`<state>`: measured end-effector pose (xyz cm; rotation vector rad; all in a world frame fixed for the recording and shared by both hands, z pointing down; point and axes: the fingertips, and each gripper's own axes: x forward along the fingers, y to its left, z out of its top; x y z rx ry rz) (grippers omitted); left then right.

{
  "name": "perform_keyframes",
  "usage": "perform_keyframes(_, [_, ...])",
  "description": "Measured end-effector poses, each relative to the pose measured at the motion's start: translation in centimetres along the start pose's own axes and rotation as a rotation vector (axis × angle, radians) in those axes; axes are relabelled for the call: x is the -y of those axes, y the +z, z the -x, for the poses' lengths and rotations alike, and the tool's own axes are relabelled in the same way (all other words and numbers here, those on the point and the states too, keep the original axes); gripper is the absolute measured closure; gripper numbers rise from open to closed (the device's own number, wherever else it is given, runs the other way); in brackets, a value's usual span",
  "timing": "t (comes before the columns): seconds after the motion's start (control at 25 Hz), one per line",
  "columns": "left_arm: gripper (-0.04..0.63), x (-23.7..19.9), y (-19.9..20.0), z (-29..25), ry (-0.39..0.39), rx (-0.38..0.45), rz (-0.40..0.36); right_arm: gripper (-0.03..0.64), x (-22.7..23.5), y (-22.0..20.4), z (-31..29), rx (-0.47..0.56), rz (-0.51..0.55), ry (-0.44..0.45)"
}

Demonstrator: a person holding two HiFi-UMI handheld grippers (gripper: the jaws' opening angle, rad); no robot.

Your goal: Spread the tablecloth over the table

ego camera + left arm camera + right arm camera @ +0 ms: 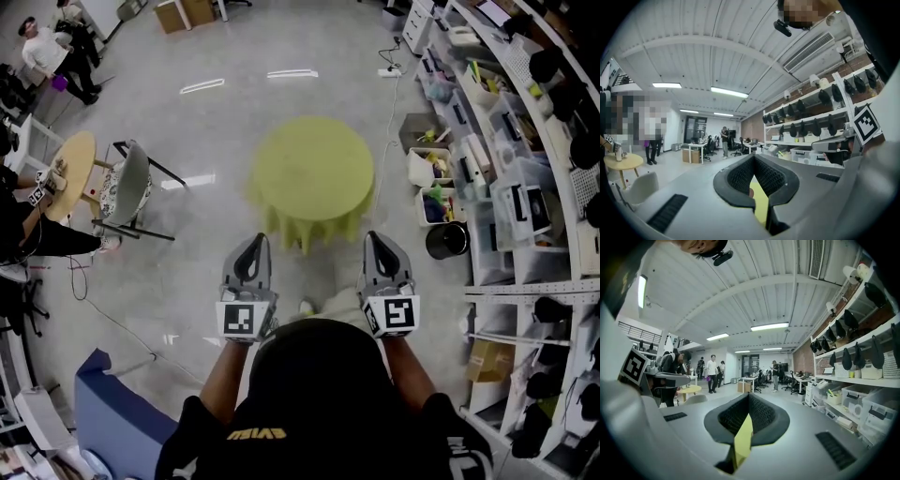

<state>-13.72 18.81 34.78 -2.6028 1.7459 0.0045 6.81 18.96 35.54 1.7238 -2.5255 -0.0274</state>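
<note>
A yellow-green tablecloth (312,173) lies over a small round table in the middle of the floor, and its edge hangs down all round. My left gripper (251,240) and right gripper (378,237) are held level side by side, short of the table's near side and apart from the cloth. Both are shut with nothing in them. In the left gripper view the left gripper (753,157) has its jaws closed, and a strip of the tablecloth (761,202) shows through the slit. The right gripper (749,395) looks the same, with the tablecloth (743,442) beyond.
Shelves with bins (506,169) run along the right, with a black bucket (447,240) at their foot. A white chair (127,183) and a round wooden table (70,169) stand at the left, with people near them. A blue seat (117,412) is at lower left.
</note>
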Motion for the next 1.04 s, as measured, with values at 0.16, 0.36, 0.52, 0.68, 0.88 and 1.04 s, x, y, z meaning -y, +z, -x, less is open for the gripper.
perform_keyframes(0.16, [0.578, 0.3, -0.3, 0.2, -0.014, 0.006, 0.006, 0.618, 0.0, -0.5, 0.7, -0.015, 0.019, -0.018])
perform_keyframes(0.36, [0.577, 1.8, -0.1, 0.2, -0.030, 0.020, -0.001, 0.618, 0.7, -0.5, 1.5, -0.016, 0.012, -0.029])
perform_keyframes(0.52, [0.578, 2.8, -0.1, 0.5, -0.041, 0.019, -0.014, 0.618, 0.6, -0.3, 1.7, -0.004, 0.034, -0.005])
perform_keyframes(0.68, [0.577, 2.3, 0.1, 1.1, -0.025, 0.016, -0.020, 0.618, -0.2, 0.0, 1.5, 0.005, 0.035, 0.013])
perform_keyframes(0.88, [0.577, 1.8, 0.1, 1.6, -0.007, 0.015, -0.019, 0.618, -0.8, 0.1, 1.2, 0.012, 0.038, 0.030])
perform_keyframes(1.04, [0.577, 1.8, 0.1, 2.0, -0.005, 0.008, -0.020, 0.618, -1.0, 0.2, 1.5, 0.010, 0.036, 0.031])
